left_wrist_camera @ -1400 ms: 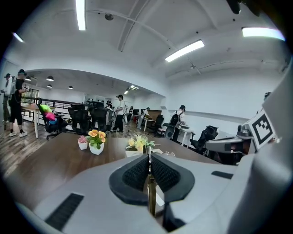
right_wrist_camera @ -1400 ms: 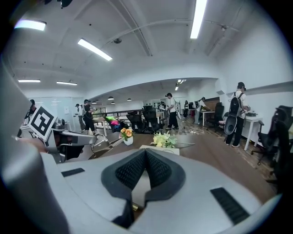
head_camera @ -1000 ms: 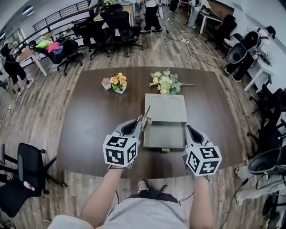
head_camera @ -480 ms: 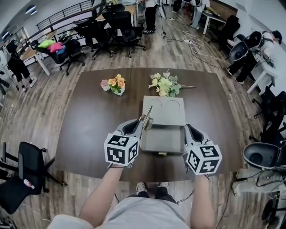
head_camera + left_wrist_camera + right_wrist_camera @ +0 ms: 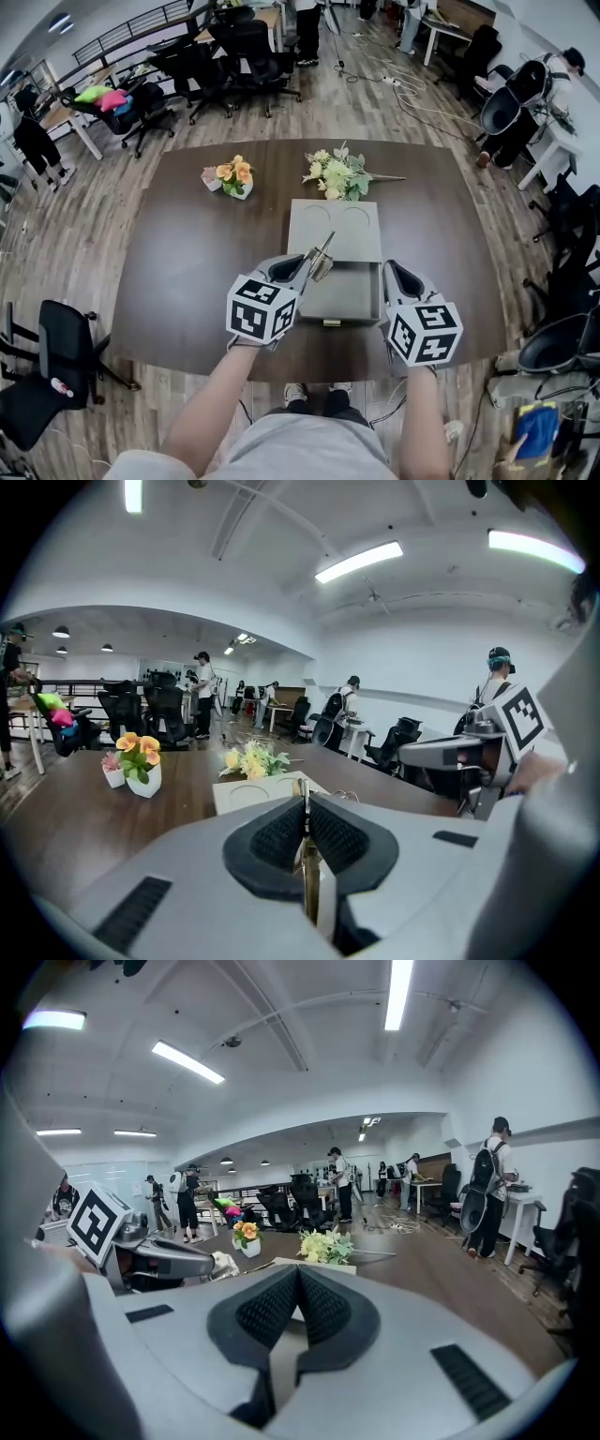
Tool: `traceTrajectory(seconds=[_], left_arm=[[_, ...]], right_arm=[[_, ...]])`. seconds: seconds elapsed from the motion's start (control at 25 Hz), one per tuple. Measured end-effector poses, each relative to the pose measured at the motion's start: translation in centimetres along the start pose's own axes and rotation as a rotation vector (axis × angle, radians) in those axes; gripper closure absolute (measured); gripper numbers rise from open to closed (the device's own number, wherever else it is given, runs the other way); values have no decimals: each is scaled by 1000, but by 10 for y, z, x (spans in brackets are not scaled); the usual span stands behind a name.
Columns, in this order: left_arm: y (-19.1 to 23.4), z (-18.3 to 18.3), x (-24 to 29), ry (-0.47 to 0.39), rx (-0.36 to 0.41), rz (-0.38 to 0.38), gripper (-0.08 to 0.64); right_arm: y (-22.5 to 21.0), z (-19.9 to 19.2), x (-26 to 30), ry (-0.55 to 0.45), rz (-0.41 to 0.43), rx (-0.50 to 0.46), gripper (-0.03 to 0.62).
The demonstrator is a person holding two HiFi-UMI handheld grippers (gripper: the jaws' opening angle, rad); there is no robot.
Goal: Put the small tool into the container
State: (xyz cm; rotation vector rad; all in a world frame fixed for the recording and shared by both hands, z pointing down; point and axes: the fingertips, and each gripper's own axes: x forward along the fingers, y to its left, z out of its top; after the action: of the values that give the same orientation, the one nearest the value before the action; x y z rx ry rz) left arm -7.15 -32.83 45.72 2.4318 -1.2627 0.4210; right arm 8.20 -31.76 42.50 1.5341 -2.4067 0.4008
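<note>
You are working at a dark brown table (image 5: 187,253) that stands on a wood-plank floor (image 5: 84,216) in an open office. Black office chairs (image 5: 234,56) crowd the far side. The gripper views show a white ceiling with strip lights (image 5: 359,562) and people standing at the back of the room (image 5: 495,1185).

A small pot of orange flowers (image 5: 232,176) stands on the table's far part. A pale bouquet (image 5: 336,174) lies just behind the grey container (image 5: 335,230), whose drawer (image 5: 347,292) is pulled out towards you.

Your left gripper (image 5: 292,270) is clenched on the small tool (image 5: 322,258), a thin metal piece pinched upright between the dark pads (image 5: 281,834). From the head view the tool hangs over the container's left side. Your right gripper (image 5: 394,274) is at the drawer's right edge, jaws pressed together with nothing in them.

The marker cubes (image 5: 262,309) carry black-and-white square patterns. Any other print is too small to read.
</note>
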Motion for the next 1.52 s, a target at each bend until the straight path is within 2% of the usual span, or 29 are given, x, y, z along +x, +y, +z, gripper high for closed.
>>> traceTrajectory(seconds=[0.32,0.44,0.72,1.04,1.52], left_arm=[[-30,-18,23,80,119,-134,545],[-38,-23,29,98,139,-186,545],[-46,-40,44,171,191,-254,545],[-58,-58,54,231,286,-320,545],[-54,-72,74,290,412,-336,545]], right_arm=[[-7,-6,-6,6,-16,12,589],[-10,-10,-10,8,-27,23,589],[-15,-21,-15,18,-51,45,589],[-16,-30,-22,29,-70,67,589],[-12,-46,-29,54,-74,85,589]])
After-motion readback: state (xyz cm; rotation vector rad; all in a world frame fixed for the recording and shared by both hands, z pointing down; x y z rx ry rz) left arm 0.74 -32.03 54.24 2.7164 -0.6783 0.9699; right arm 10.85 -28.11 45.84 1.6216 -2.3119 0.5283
